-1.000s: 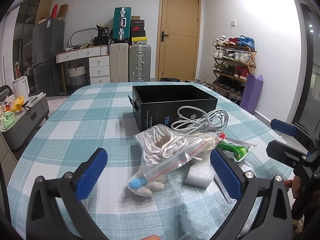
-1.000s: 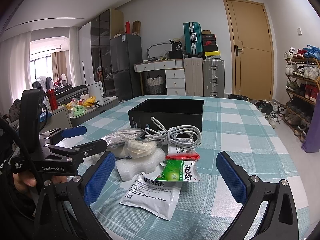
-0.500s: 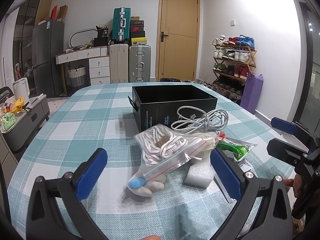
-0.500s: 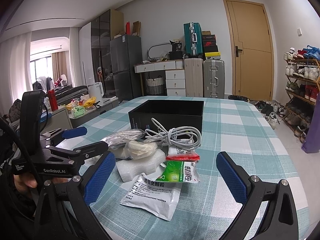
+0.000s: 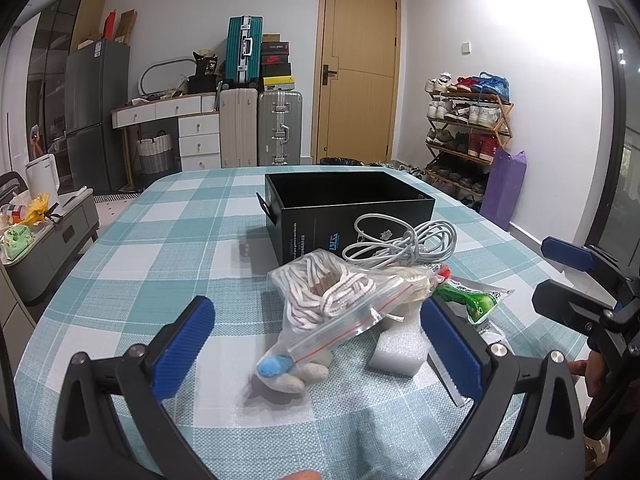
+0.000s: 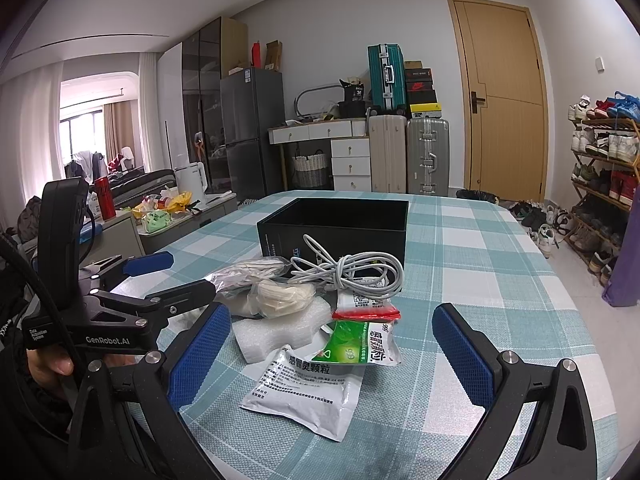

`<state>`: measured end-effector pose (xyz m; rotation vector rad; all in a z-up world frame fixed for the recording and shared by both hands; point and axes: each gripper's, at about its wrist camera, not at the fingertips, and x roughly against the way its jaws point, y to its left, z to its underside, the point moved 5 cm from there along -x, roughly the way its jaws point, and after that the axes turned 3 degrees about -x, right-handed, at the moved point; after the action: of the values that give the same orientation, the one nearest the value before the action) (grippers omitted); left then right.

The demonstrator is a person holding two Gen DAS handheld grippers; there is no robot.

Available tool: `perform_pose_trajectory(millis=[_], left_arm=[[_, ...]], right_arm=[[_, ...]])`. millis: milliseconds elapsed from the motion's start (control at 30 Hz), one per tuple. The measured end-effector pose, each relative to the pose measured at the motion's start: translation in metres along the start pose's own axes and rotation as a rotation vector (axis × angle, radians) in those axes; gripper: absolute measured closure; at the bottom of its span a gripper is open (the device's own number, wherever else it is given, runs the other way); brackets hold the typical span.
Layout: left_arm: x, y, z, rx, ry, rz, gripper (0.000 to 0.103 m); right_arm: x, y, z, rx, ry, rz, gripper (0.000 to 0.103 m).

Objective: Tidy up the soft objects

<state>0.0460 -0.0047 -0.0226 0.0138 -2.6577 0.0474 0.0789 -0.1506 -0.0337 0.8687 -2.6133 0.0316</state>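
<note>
A pile of soft items lies in front of an open black box [image 5: 348,208] on the checked table [image 5: 160,264]. It holds a zip bag of white rope [image 5: 332,296], a white plush toy with a blue tip [image 5: 280,368], a foam block [image 5: 396,350], a coiled white cable [image 5: 400,240] and a green sachet [image 5: 476,300]. My left gripper [image 5: 316,306] is open, its pads either side of the rope bag and short of it. My right gripper [image 6: 330,312] is open above the green sachet [image 6: 360,344] and a white sachet [image 6: 304,392], holding nothing.
Each view shows the other gripper: the right gripper [image 5: 544,270] at the table's right edge, the left gripper [image 6: 168,276] beside the pile with a hand on its handle. Suitcases [image 5: 260,128], a door and a shoe rack [image 5: 468,132] stand beyond the table.
Nothing has visibly changed apart from a slight drift of the left gripper; both grippers stay open and the objects lie where they were.
</note>
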Motion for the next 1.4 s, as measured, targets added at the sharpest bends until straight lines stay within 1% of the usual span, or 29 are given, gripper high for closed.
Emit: perform_pose_trajectory(millis=[1000, 1233, 1400], left_arm=[[0.0, 0.003, -0.002, -0.001, 0.007, -0.002, 0.0], [-0.001, 0.01, -0.004, 0.024, 0.01, -0.005, 0.0], [0.003, 0.01, -0.006, 0.002, 0.009, -0.014, 0.0]], right_arm=[[0.001, 0.0, -0.001, 0.004, 0.007, 0.003, 0.0], [-0.001, -0.001, 0.0, -0.002, 0.032, 0.008, 0.0], [-0.003, -0.006, 0.001, -0.004, 0.049, 0.03, 0.0]])
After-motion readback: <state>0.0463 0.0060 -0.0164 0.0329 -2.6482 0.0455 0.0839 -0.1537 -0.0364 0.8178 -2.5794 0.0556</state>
